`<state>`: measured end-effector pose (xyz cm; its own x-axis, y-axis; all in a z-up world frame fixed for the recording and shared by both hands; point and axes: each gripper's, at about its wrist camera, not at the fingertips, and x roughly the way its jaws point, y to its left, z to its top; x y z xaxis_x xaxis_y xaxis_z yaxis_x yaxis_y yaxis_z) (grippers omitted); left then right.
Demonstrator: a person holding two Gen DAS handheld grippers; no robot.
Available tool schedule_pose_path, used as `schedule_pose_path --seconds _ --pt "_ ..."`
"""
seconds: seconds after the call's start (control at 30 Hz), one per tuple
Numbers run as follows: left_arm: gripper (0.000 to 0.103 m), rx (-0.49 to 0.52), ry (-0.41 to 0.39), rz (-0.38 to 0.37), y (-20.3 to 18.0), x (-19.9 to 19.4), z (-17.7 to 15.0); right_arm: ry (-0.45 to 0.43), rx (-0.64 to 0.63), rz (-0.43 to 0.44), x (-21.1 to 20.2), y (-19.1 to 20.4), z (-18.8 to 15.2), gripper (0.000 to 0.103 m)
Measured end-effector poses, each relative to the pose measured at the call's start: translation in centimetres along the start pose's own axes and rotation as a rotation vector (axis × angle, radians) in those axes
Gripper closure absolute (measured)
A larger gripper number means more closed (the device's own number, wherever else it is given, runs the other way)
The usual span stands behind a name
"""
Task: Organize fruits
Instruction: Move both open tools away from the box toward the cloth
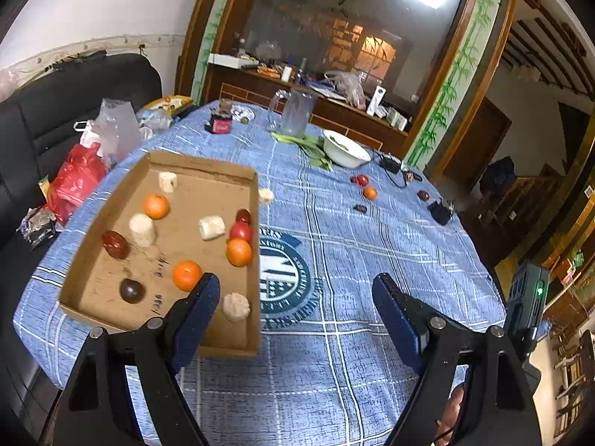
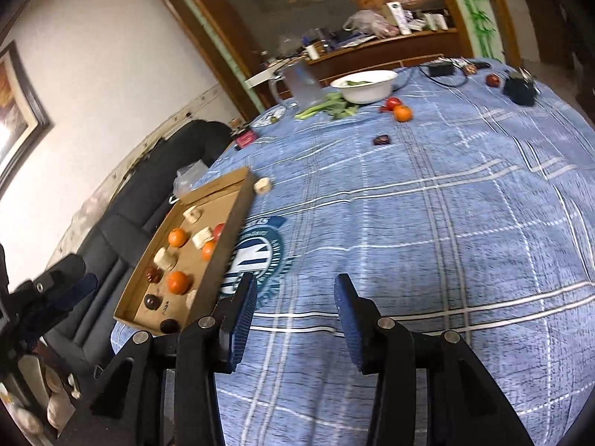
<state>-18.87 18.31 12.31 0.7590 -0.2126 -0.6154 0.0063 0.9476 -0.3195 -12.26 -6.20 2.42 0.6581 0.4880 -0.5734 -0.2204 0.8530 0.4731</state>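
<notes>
A cardboard tray (image 1: 200,165) lies on the blue checked cloth at the left and holds oranges (image 1: 156,206), a tomato (image 1: 241,231), dark fruits (image 1: 116,244) and pale chunks (image 1: 141,229). Loose on the cloth farther off lie an orange (image 1: 370,193), a tomato (image 1: 361,180), a dark fruit (image 1: 360,208), a red fruit (image 1: 423,195) and a pale chunk (image 1: 266,196) beside the tray wall. My left gripper (image 1: 297,278) hovers open by the tray's near right corner, holding nothing. My right gripper (image 2: 295,278) is open over bare cloth, right of the tray (image 2: 238,215), far from the loose orange (image 2: 402,113).
At the table's far side stand a white bowl (image 1: 346,150), a glass pitcher (image 1: 293,113), greens (image 1: 312,145) and a dark jar (image 1: 221,120). A black charger with cable (image 1: 390,165) and a black pouch (image 1: 440,212) lie far right. Plastic bags (image 1: 80,178) sit on the black sofa.
</notes>
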Motion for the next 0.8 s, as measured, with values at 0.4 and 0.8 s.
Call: schedule_pose_path --seconds 0.4,0.8 --pt "0.02 0.012 0.101 -0.021 -0.1 5.0 -1.8 0.032 0.113 -0.023 1.5 -4.6 -0.2 0.056" --pt "0.02 0.055 0.108 -0.046 -0.4 7.5 -2.0 0.066 0.038 -0.08 3.2 -4.8 4.7 0.056"
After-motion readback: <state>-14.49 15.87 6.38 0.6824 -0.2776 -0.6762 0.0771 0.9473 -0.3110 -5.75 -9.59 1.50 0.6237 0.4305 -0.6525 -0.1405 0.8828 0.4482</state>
